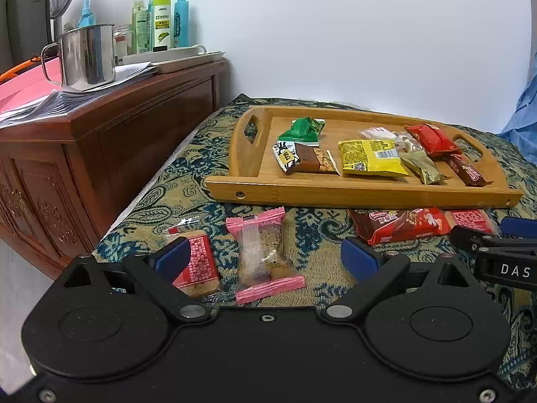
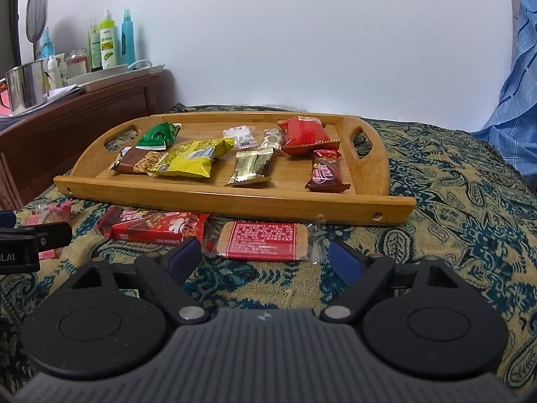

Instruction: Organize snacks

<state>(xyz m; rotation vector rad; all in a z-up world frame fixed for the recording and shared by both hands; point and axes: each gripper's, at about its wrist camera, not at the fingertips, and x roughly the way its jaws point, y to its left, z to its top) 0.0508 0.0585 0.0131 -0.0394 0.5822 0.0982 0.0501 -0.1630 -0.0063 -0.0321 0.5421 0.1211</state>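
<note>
A patterned cloth [image 2: 453, 201] is covering the surface, and a wooden tray [image 2: 235, 201] of wrapped snacks is sitting at its far side. Near the tray, four loose snacks are lying. The left gripper [image 1: 265, 258] is hovering, jaws apart, around a pink packet [image 1: 265, 255]. The right gripper [image 2: 265, 262] is waiting, jaws apart, just short of a red biscuit packet [image 2: 261, 240].
</note>
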